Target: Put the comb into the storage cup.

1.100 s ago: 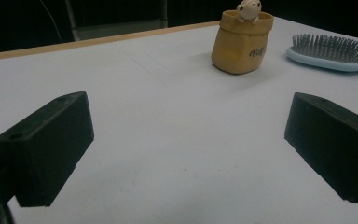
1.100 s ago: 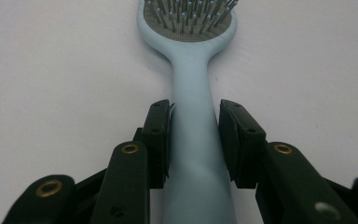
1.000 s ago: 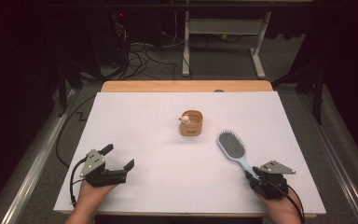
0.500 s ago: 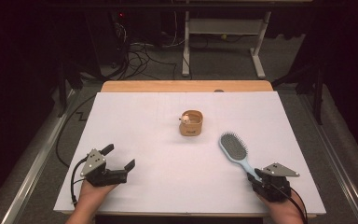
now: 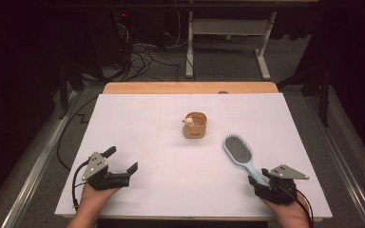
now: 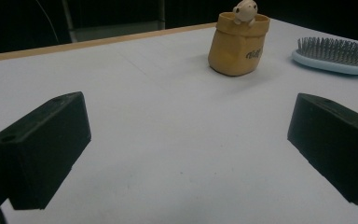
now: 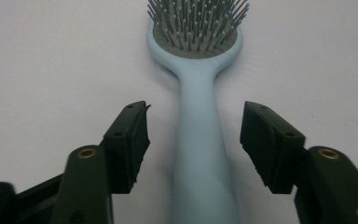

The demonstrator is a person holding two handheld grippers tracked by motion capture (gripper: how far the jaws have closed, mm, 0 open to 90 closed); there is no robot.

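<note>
The right gripper (image 7: 193, 140) is letting go: its jaws have just been opening and are now standing clear on either side of the pale blue hairbrush (image 7: 198, 93) handle, which is lying flat on the table (image 5: 138, 123) near the right front edge. It looks as if the brush is being set down here, beside the small tan pot (image 5: 195, 126). The left gripper (image 5: 121, 161) is resting wide open and empty on the near left.

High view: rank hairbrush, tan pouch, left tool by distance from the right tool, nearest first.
1. Hairbrush: its handle lies between the open jaws of the right tool.
2. Tan pouch: mid-table, farther back and left.
3. Left tool: opposite front corner.
</note>
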